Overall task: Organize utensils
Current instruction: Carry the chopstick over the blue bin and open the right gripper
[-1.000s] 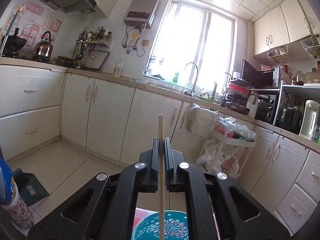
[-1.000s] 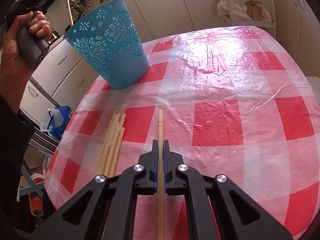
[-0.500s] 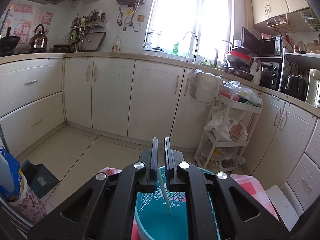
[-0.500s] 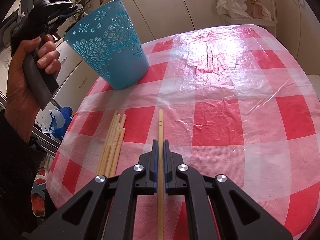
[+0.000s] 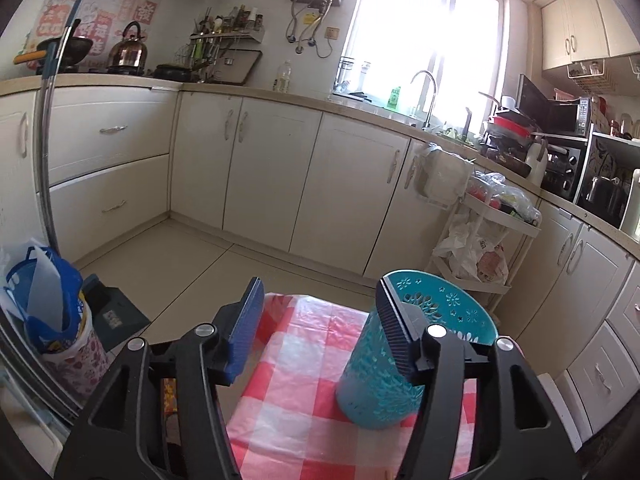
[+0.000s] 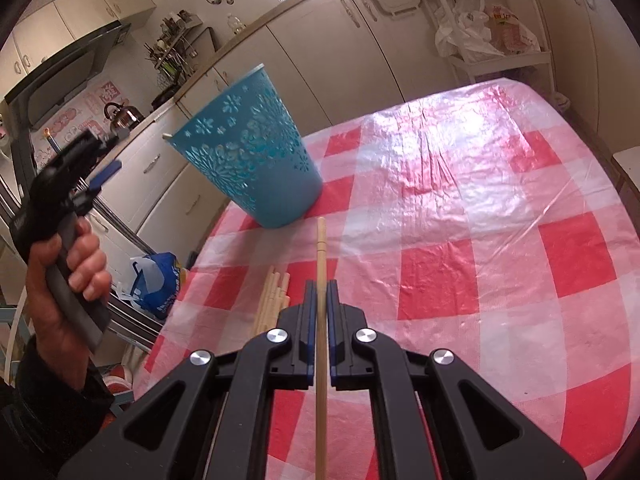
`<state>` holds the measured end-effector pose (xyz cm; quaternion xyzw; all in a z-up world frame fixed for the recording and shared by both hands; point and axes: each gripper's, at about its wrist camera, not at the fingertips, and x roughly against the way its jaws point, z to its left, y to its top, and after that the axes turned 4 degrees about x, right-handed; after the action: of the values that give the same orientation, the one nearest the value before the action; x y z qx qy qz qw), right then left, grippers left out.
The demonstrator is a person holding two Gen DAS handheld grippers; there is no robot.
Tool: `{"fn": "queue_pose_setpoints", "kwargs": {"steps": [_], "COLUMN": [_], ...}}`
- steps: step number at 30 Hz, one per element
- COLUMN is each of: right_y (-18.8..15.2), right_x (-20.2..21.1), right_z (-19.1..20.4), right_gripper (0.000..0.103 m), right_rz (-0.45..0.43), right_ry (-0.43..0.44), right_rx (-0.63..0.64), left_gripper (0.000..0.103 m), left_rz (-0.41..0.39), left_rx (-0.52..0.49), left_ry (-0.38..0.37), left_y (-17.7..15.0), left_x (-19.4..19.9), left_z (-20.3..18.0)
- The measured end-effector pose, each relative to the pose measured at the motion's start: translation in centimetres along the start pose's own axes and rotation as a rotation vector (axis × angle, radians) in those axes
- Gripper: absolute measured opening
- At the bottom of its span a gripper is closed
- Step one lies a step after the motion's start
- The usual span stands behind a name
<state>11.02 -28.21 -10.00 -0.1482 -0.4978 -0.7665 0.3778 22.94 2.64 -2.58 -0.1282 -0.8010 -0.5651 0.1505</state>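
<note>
The checked worktop [image 6: 460,200] carries a blue bin [image 6: 256,168]. Spare chopsticks [image 6: 272,300] lie near the bin. Left tongs [image 5: 320,328] gape apart, empty. Right tongs [image 6: 319,316] clamp one chopstick [image 6: 321,256]: light, stiff, smooth, best pinched mid-shaft.

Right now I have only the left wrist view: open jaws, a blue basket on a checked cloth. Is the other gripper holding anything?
Observer: Yes, the right gripper is shut on one chopstick.
Operator: Any more lying loose?
Observer: A bundle of chopsticks lies on the tablecloth, just left of the held one.
Operator: Anything in the basket?
Observer: A stick tip pokes over the rim of the basket.
</note>
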Motion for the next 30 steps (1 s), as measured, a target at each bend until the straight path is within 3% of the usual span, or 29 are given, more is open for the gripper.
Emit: {"fn": "queue_pose_setpoints", "kwargs": {"steps": [9,16,24,30], "right_y": [6.2,11.6,20.8,24.3], "right_x": [2.7,1.4,-3.9,-9.6], "right_z": [4.3,7.0,10.5,10.3], "right_gripper": [0.006,0.006,0.006,0.006], "right_rz": [-0.137,-0.203,-0.304,-0.258], "right_ry": [0.083,0.117,0.075,-0.001], "right_rx": [0.058,0.099,0.148,0.141], "left_gripper": [0.061,0.061,0.061,0.061], "left_rz": [0.157,0.213,0.232,0.251], "left_rx": [0.083,0.117,0.156,0.196], "left_ry": [0.022,0.011,-0.031,-0.056], "left_y": [-5.6,-8.6,-9.9,-10.8], "left_x": [0.4,-0.1,-0.3,-0.8], "left_z": [4.4,5.2,5.7,6.7]}}
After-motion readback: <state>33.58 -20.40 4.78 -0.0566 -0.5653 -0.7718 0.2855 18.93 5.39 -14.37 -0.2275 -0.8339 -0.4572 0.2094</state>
